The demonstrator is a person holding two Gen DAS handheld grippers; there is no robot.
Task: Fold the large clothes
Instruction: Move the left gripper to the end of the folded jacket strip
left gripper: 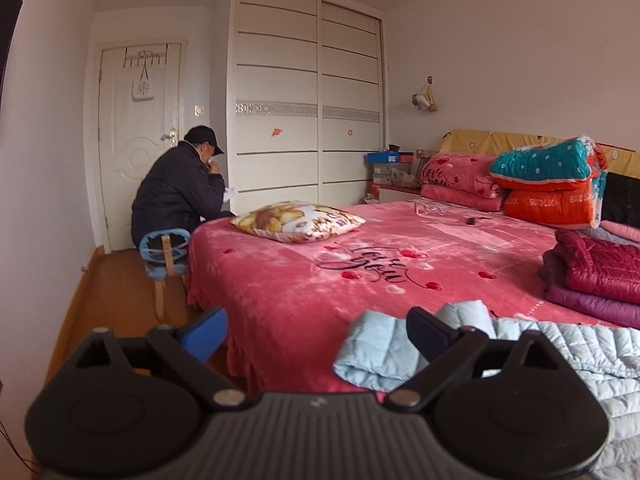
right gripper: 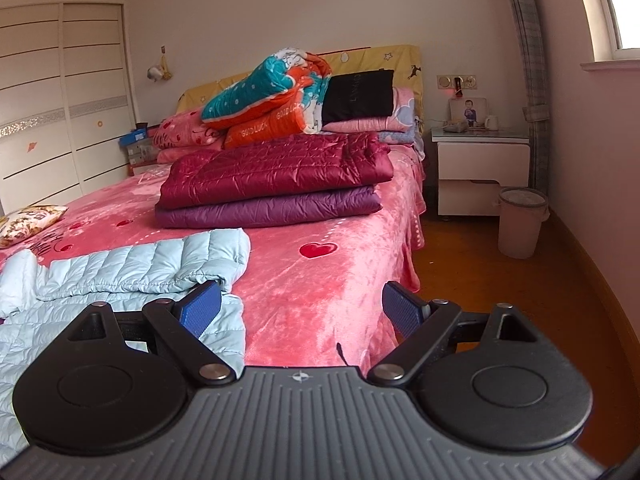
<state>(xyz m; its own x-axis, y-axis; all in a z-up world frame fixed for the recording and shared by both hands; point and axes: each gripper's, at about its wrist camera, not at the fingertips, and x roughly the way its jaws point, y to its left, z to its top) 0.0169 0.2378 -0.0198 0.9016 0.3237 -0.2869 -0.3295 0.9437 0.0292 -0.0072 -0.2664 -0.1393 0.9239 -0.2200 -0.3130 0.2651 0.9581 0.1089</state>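
Note:
A pale blue quilted down jacket [left gripper: 560,360] lies spread on the near part of the pink bed [left gripper: 300,292]; one sleeve [left gripper: 380,348] lies folded toward the left. It also shows in the right wrist view [right gripper: 132,268], with the other sleeve [right gripper: 212,252] lying across it. My left gripper [left gripper: 316,336] is open and empty at the bed's near edge, its right finger over the sleeve. My right gripper [right gripper: 300,312] is open and empty above the bed's near edge, its left finger [right gripper: 200,308] over the jacket's edge.
Folded dark red and purple jackets [right gripper: 272,184] are stacked mid-bed. Folded quilts [right gripper: 276,100] and pillows lie at the headboard. A cushion [left gripper: 296,220] lies on the far left side. A person [left gripper: 180,192] sits by the wardrobe. A nightstand [right gripper: 480,168] and bin [right gripper: 520,220] stand right of the bed.

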